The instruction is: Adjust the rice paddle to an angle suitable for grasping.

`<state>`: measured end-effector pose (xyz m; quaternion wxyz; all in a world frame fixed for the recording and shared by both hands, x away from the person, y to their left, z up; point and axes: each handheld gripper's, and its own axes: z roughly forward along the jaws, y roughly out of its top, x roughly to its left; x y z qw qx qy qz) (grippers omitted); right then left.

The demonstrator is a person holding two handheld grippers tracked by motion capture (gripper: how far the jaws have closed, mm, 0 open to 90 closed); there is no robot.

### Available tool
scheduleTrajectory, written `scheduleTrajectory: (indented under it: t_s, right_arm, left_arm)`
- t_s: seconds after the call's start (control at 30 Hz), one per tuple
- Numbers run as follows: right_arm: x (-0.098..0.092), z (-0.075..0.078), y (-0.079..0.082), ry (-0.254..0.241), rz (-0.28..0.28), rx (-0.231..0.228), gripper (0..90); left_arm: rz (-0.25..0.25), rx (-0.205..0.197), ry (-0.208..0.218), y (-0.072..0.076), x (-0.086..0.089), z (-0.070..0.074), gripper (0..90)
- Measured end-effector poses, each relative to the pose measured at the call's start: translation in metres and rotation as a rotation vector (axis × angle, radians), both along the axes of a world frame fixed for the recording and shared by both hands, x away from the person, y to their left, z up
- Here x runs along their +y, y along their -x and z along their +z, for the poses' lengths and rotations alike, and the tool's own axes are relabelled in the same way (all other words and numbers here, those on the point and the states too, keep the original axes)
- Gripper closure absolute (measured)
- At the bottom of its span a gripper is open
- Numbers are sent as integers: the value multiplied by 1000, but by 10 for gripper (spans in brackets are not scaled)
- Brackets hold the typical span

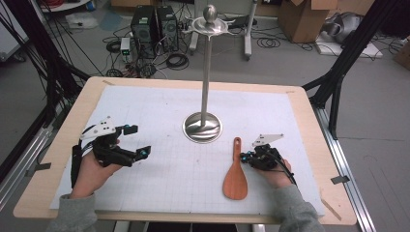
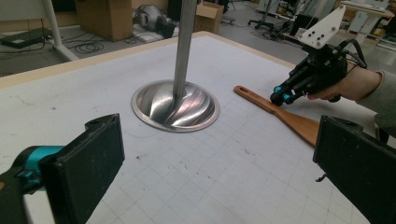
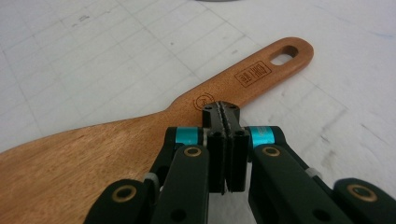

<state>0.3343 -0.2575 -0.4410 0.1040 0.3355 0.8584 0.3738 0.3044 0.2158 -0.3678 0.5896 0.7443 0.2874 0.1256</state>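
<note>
A wooden spatula (image 1: 235,180) lies flat on the white mat, its handle pointing away from me toward the steel stand (image 1: 202,126). My right gripper (image 1: 245,157) is shut with nothing between its jaws. Its closed tips sit at the spatula's neck from the right, and I cannot tell whether they touch it. In the right gripper view the shut gripper (image 3: 223,112) points at the spatula (image 3: 93,158) just below a hanging hole in the handle. My left gripper (image 1: 138,140) rests open at the left of the mat, and the spatula (image 2: 299,123) and right gripper (image 2: 282,97) lie beyond its wide-open jaws.
The stand's round base (image 2: 175,105) sits mid-table, with a tall pole (image 1: 206,72) rising to a hooked top. The gridded white mat (image 1: 145,101) covers the wooden table (image 1: 72,121). Cables, boxes and computer towers lie on the floor behind.
</note>
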Motion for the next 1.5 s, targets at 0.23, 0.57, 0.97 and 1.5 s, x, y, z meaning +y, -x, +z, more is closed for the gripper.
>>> scheduleTrajectory:
  t_s: [0.23, 0.57, 0.97, 1.5]
  right_arm:
    - [11, 2, 0, 1, 22, -19, 894]
    - [35, 17, 22, -20, 129, -46, 893]
    - [66, 8, 41, -5, 232, -19, 893]
    - [56, 2, 63, 28, 280, -7, 894]
  left_arm:
    - [6, -8, 6, 2, 3, 2, 25]
    - [-2, -11, 10, 2, 0, 3, 25]
    - [-2, -2, 8, 0, 0, 2, 25]
    - [-5, -17, 37, 1, 3, 9, 25]
